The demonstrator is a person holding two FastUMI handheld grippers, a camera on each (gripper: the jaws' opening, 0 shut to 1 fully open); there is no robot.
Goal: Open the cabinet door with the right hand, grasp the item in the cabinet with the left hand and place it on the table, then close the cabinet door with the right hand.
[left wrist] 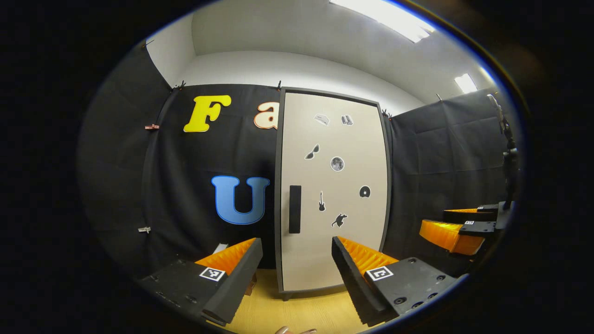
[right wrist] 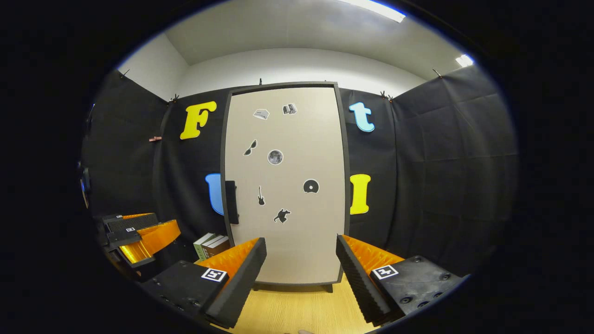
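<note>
Left gripper view: the left claw [left wrist: 297, 269] is open, its fingers spread wide with nothing between them, held above the wooden table [left wrist: 297, 315]. Straight ahead stands the cabinet [left wrist: 334, 195], upright on the far part of the table against the black cloth wall. Its pale door [left wrist: 352, 241] is closed, with a dark vertical handle [left wrist: 295, 209] near the left edge and small dark stickers [left wrist: 337, 163] scattered over the front. The item inside cannot be seen behind the closed door. At the right edge the right claw [left wrist: 457, 227] shows farther off, apart from the cabinet.

Right gripper view: the right claw [right wrist: 300, 269] is likewise open and empty, facing the door [right wrist: 287, 250] from the front without touching it. The handle [right wrist: 231, 202] lies at the door's left edge. A few books [right wrist: 211, 245] stand on the table [right wrist: 297, 311] just left of the cabinet [right wrist: 285, 185]. The left claw [right wrist: 139, 234] appears at the far left, also apart from the cabinet.
</note>
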